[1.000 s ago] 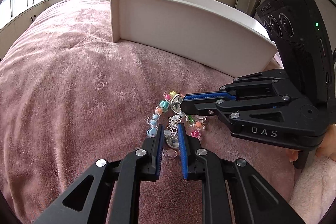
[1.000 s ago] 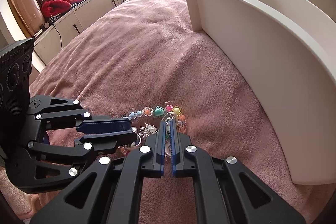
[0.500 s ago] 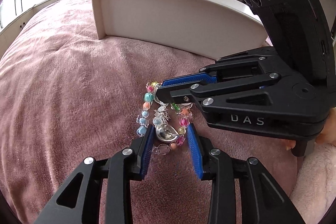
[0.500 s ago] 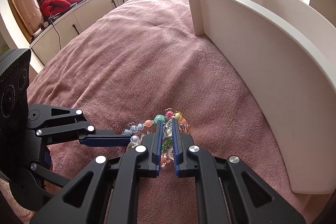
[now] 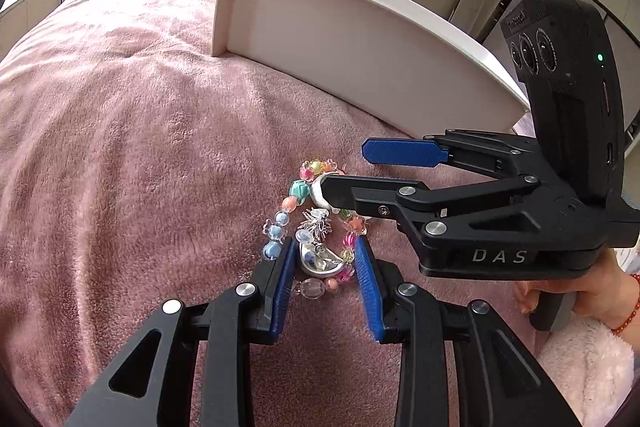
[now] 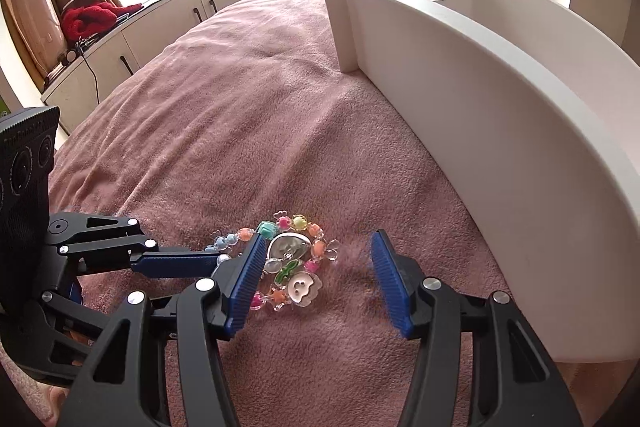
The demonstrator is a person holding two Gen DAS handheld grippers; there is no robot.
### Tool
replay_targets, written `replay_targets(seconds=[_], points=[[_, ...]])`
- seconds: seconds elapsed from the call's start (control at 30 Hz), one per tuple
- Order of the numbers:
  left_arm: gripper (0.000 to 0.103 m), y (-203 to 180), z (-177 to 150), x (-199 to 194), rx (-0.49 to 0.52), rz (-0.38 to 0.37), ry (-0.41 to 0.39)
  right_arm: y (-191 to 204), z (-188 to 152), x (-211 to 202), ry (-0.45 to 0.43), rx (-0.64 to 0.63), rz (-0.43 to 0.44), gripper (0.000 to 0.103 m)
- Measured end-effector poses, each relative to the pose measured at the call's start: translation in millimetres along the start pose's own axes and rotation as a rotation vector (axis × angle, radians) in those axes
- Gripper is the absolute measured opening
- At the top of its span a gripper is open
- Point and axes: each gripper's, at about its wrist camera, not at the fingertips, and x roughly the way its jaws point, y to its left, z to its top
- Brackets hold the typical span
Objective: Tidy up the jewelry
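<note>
Both hand-held grippers have let go in the last second. The right hand-held gripper, which was pinched shut over the jewelry pile a second ago, now has its blue pads spread wide, holding nothing; the left pad sits right at the edge of the pile, the other is off on bare blanket. The left hand-held gripper has also widened step by step and is now part open, its pads straddling the silver charm at the near end of the pile, close on both sides; can't tell if they touch it, no real clamp visible. The beaded bracelet, pastel beads with clear bows, lies in a bunched loop on the pink blanket covering the bed, tangled together with the silver charm, a spiky silver pendant and a shell-like button piece. Nothing is lifted; all of it rests on the blanket, just short of the white tray, which stands near but apart from the pile. What can be seen of the tray's inside from here shows no jewelry. Judgement: the release looks like a regrip or a failed attempt to pull the pieces apart, so the sorting is early. Next grasp likely needs to single out one piece; the tangle could drag the rest along.
</note>
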Motion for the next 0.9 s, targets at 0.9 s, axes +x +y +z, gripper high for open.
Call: replay_targets(seconds=[0.9], points=[[0.026, 3, -11, -54, -0.054, 0.055, -0.083, 12, 1, 9, 0.020, -0.032, 0.077, 0.033]])
